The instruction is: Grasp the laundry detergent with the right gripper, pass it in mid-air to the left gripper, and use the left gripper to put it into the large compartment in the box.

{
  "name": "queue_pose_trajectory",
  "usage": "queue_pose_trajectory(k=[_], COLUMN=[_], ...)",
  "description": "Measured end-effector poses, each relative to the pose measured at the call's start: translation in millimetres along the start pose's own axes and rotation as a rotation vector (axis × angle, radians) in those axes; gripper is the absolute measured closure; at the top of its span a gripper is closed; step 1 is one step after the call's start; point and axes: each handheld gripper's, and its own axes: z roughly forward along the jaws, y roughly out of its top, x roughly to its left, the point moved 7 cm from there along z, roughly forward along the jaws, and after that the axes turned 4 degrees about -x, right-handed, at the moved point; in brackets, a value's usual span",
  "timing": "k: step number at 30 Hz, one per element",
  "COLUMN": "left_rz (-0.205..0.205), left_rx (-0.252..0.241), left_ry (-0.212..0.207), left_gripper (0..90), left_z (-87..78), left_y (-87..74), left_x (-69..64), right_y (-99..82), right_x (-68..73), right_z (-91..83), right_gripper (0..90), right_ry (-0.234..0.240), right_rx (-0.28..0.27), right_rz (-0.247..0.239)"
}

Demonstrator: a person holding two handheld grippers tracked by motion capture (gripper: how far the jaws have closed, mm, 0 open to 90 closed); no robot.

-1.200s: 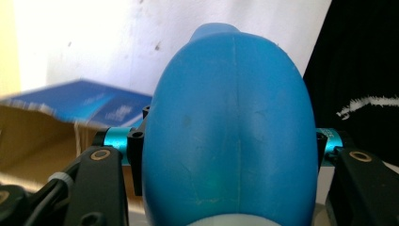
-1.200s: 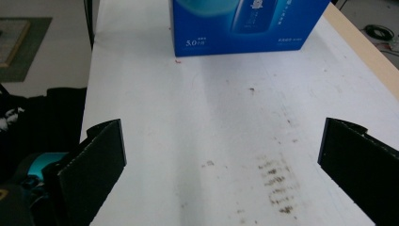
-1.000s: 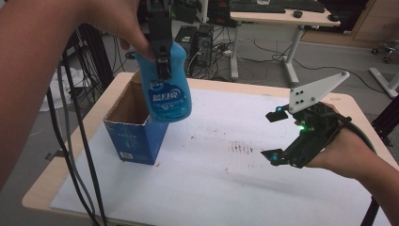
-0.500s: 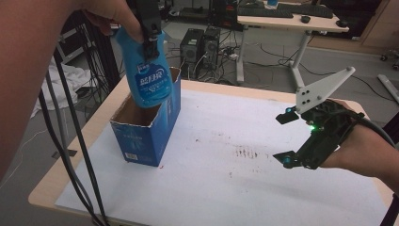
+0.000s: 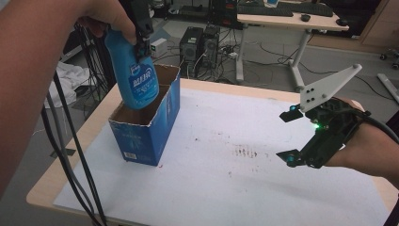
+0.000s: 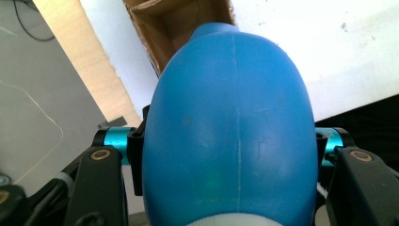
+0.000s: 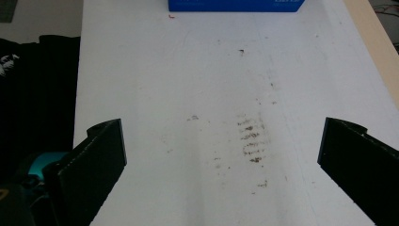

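A blue plastic bottle with a white label hangs bottom down, tilted, its base just inside the open top of a blue cardboard box at the table's left. My left gripper is shut on the bottle's upper part. In the left gripper view the bottle sits between the black jaws, with the box's brown inside beyond it. My right gripper hovers open over the right side of the table, nothing in it. In the right gripper view its jaws stand wide apart, facing the box.
A white sheet covers the wooden table, with brown smudges near its middle. Black cables hang down at the left edge. Behind the table are computer towers and another desk.
The bottle has moved left and down with my left gripper, from over the box's right wall to its base dipping into the opening. The right gripper has barely shifted.
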Motion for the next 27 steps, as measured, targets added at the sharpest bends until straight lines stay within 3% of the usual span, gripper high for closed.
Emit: queue_pose_trajectory(k=[6, 10, 14, 15, 17, 20, 21, 22, 25, 26, 27], left_rz=[-0.007, 0.017, 0.081, 0.081, 0.119, 0.212, 0.212, 0.271, 0.305, 0.338, 0.338], left_rx=[0.019, 0.038, 0.049, 0.049, 0.056, 0.047, 0.047, 0.063, 0.065, 0.068, 0.068], left_ry=[0.009, -0.004, -0.017, -0.017, -0.017, -0.017, -0.017, -0.013, -0.012, -0.019, -0.019], left_gripper=[40.2, 40.2, 40.3, 40.2, 40.2, 40.2, 40.2, 40.2, 40.2, 40.2, 40.2], left_z=[15.2, 32.4, 56.5, 56.5, 65.2, 80.6, 80.6, 88.5, 95.4, 104.9, 104.9], left_y=[1.6, 2.3, 3.0, 3.0, 3.3, 5.7, 5.7, 5.2, 5.8, 6.3, 6.3], left_x=[2.6, 5.1, 6.4, 6.4, 6.6, 6.1, 6.1, 6.9, 7.7, 8.0, 8.0], right_y=[-1.7, -2.6, -5.1, -5.1, -6.6, -7.8, -8.2, -8.5, -9.4, -9.9, -9.9], right_x=[0.8, 0.9, 0.6, 0.6, -0.1, 0.0, -0.1, 0.0, 0.3, 0.1, 0.1], right_z=[-1.6, -2.4, -2.7, -2.7, -3.0, -3.1, -3.0, -3.1, -3.3, -3.1, -3.1], right_gripper=[0.8, 0.8, 0.8, 0.8, 0.8, 0.8, 0.8, 0.8, 0.8, 0.8, 0.8], right_ry=[-0.002, -0.003, -0.003, -0.003, -0.004, -0.004, -0.004, -0.006, -0.006, -0.006, -0.006], right_rx=[0.008, 0.008, 0.021, 0.021, 0.027, 0.034, 0.035, 0.039, 0.045, 0.048, 0.048], right_rz=[0.002, 0.003, 0.008, 0.008, 0.008, 0.013, 0.012, 0.015, 0.021, 0.018, 0.018])
